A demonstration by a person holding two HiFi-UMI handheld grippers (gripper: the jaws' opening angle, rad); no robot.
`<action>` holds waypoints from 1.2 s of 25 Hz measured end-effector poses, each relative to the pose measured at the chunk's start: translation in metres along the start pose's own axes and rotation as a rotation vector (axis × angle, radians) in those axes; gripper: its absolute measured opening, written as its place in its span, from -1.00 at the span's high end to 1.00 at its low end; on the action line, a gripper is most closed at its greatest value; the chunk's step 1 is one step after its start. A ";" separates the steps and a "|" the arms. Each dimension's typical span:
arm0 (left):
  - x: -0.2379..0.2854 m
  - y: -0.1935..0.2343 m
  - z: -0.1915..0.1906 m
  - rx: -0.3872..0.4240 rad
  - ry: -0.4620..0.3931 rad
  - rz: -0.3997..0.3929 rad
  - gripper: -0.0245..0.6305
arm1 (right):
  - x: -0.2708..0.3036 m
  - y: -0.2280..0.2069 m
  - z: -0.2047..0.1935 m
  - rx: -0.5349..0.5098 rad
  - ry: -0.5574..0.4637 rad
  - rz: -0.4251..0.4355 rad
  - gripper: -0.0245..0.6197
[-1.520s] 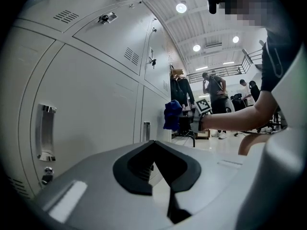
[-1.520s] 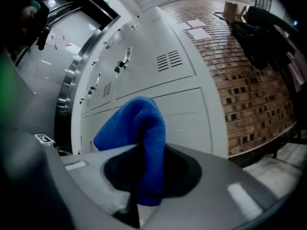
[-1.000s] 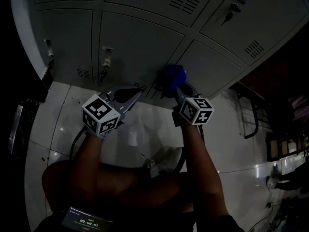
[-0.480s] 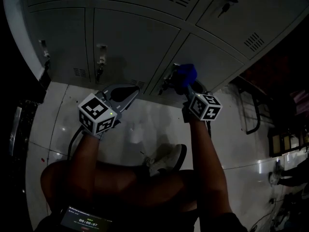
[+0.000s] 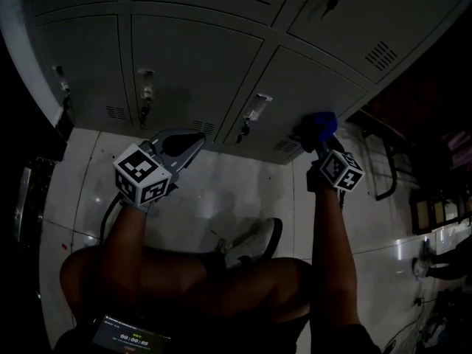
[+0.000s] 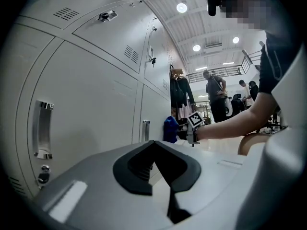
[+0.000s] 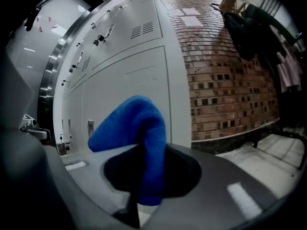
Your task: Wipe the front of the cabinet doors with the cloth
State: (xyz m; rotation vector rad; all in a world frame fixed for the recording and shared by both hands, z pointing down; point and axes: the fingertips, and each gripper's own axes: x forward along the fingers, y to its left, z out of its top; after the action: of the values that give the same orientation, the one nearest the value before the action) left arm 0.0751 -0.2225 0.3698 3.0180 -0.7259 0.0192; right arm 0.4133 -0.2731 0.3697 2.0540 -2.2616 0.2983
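Head view very dim; gripper views bright (fisheye-warped edges).

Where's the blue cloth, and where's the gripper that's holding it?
blue cloth (image 7: 138,121): right gripper view, on its folded top.
right gripper (image 5: 321,143): head view, at the tips, just under the cloth.

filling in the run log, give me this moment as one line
right gripper: shut on blue cloth, at lower right cabinet door | left gripper: shut, empty, off the doors
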 end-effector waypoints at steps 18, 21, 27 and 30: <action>0.000 -0.002 0.002 -0.008 -0.006 0.001 0.91 | 0.005 0.107 -0.042 -0.059 0.080 0.203 0.70; -0.002 0.000 0.005 -0.011 -0.017 0.007 0.91 | 0.019 0.135 -0.055 -0.084 0.105 0.242 0.70; -0.005 0.005 0.009 -0.023 -0.039 0.013 0.91 | 0.052 0.164 -0.076 -0.101 0.134 0.261 0.70; -0.005 0.006 0.009 -0.023 -0.039 0.011 0.91 | 0.062 0.161 -0.082 -0.092 0.138 0.236 0.70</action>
State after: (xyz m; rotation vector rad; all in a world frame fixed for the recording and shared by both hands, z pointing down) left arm 0.0680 -0.2264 0.3608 3.0010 -0.7402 -0.0480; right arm 0.2409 -0.3040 0.4463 1.6710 -2.3846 0.3314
